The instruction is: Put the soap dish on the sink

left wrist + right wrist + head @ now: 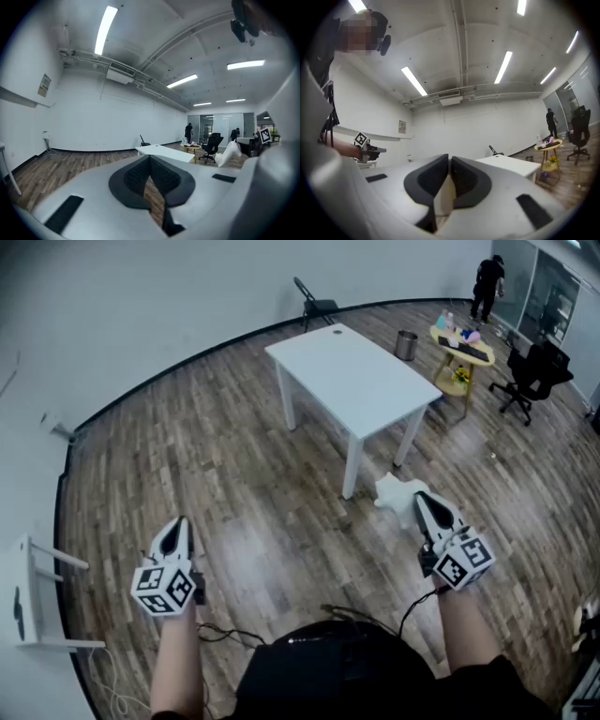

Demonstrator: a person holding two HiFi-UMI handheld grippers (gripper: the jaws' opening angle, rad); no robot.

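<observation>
My right gripper [424, 501] is shut on a white soap dish [394, 491], which sticks out ahead of its tips above the wood floor. In the right gripper view the dish shows as a cream slab [443, 199] pinched between the dark pads of the right gripper [449, 161]. The left gripper view catches the same dish [228, 152] at its right. My left gripper [175, 527] hangs at the left with nothing in it; its jaws [150, 159] meet at the tips. A white wall-mounted unit [28, 601], possibly the sink, sits at the far left.
A white table [356, 371] stands ahead on the wood floor. Beyond it are a folding chair [314, 301], a metal bin [406, 345], a round yellow table [462, 348] with small items, an office chair [534, 376] and a person [487, 287].
</observation>
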